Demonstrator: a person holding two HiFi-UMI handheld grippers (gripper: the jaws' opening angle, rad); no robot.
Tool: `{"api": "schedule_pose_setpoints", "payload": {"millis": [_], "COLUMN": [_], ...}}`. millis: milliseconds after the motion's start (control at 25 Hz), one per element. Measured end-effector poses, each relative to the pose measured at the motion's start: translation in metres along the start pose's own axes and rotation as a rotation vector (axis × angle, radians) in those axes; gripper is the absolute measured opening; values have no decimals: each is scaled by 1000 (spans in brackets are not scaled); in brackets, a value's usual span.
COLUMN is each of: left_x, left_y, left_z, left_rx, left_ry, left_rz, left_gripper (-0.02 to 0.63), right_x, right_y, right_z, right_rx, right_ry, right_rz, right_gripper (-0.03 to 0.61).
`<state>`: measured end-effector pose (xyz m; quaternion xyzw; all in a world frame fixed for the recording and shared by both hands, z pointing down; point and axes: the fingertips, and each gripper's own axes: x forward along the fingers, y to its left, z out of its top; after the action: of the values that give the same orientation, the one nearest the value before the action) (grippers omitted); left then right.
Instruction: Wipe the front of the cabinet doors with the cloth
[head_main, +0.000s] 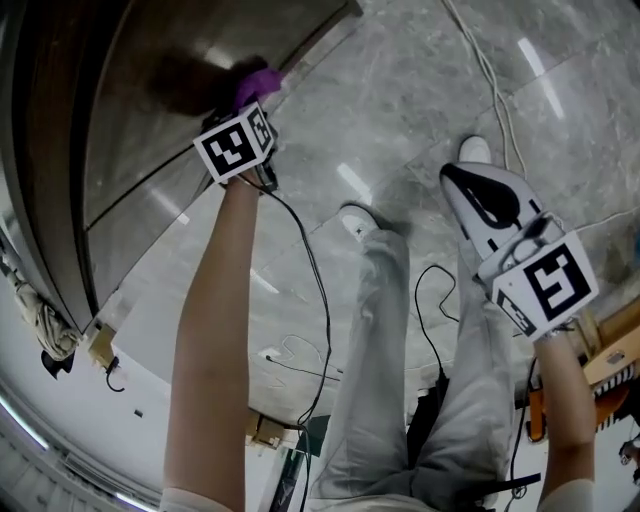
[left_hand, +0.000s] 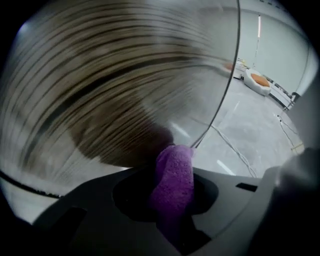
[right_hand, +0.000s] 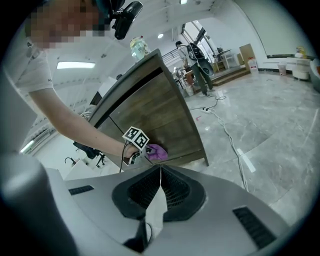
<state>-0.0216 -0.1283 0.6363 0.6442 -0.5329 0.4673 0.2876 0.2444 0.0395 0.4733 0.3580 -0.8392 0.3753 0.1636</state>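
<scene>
The purple cloth (left_hand: 174, 172) is held bunched between the jaws of the left gripper (left_hand: 172, 200), which are closed on it. Its free end is pressed against the wood-grain cabinet door (left_hand: 110, 90). In the right gripper view the contact is seen low on the door front, towards its lower right corner, with the cabinet's edge and the grey stone floor (right_hand: 260, 130) just beyond. The grain is smeared in the left gripper view, which is taken as a sign of a stroke in progress, though its direction cannot be told. In the head view the left arm is stretched out to the door, and a dark seam (head_main: 130, 195) between two panels is seen running near the gripper.

The right gripper (right_hand: 160, 172) is held well apart from the cabinet, beside the person's legs. Its jaws are brought together with nothing between them, and no part in the work is taken by it.

The step in hand is judged to be the wiping itself, near the bottom of one door. How much of the front is already covered cannot be told. For the next move, the cloth should be pressed flat on the wood and carried across in overlapping passes. The seam should then be crossed to the neighbouring panel, with the cable (head_main: 310, 260) trailing from the left gripper held off the surface.
</scene>
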Motion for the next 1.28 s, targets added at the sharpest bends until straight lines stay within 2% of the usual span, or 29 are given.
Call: {"api": "schedule_pose_setpoints", "payload": {"millis": [200,360,560,680,800,960,1080,1160,1280], "left_x": [-14,-23,-34,-30,-13,18,42,58,79], "left_y": [56,92,97,65,6,-85,-140,-164,-181], "left_z": [-44,-72,-83,-77,-56,-2,40,64,85], "left_rx": [-96,-219,-173,-130,-86,-23,36,39,13], "left_ry": [57,88,98,114,105,57,16,-17,-48], "left_rz": [65,107,172,151,78,-31,-92,-118,-134], "left_gripper": [91,91,90,90,91,91,91,91,91], "right_x": [19,29,23,10,-7,-34,-54,-63,-73], "right_y": [33,45,41,26,4,-35,-70,-93,-114], "right_z": [-2,-2,-1,2,7,11,12,11,-7], "right_rx": [-24,-37,-38,-35,-28,-30,12,57,85], "right_ry": [23,30,37,41,37,35,5,-31,-44], "right_rz": [29,50,71,70,60,28,-39,-94,-131], "right_gripper": [28,28,27,27,27,28,28,28,26]}}
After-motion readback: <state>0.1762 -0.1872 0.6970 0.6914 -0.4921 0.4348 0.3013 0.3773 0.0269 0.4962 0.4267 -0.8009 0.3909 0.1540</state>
